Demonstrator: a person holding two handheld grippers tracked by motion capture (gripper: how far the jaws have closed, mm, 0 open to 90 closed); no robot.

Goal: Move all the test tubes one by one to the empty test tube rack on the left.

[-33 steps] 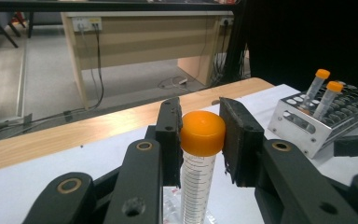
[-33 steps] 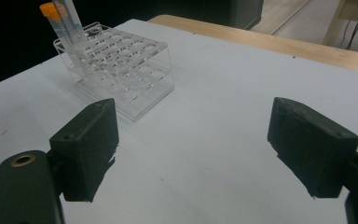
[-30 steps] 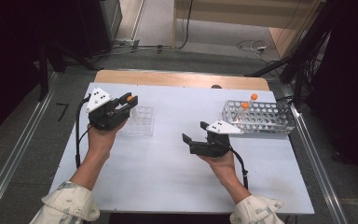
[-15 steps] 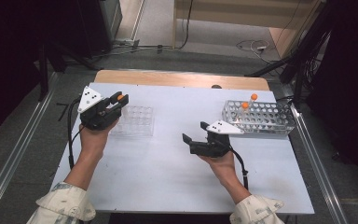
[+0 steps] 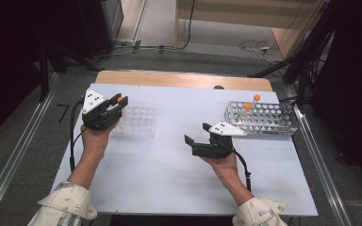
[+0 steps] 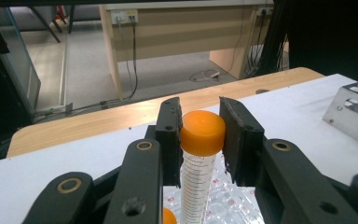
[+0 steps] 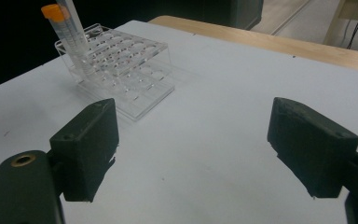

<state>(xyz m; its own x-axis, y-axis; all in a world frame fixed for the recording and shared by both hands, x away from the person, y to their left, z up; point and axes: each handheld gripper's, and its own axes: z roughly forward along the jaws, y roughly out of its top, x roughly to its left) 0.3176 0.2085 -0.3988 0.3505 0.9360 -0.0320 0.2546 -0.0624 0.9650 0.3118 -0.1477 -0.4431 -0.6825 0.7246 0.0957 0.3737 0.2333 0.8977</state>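
Over the clear rack (image 5: 134,121), left tongs (image 5: 118,101) shifted leftward with tube (image 6: 198,164).

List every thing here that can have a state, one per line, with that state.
left gripper: shut on the orange-capped tube, held above the clear rack
orange-capped tube: capped, upright, clamped between the fingers
right gripper: open, nothing between its fingers
clear rack: flat on the table, wells look empty
metal rack: holds two orange-capped tubes upright

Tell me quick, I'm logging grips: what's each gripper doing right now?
Left gripper: closed on the orange-capped tube, by the clear rack.
Right gripper: open, holding nothing, above the white table.
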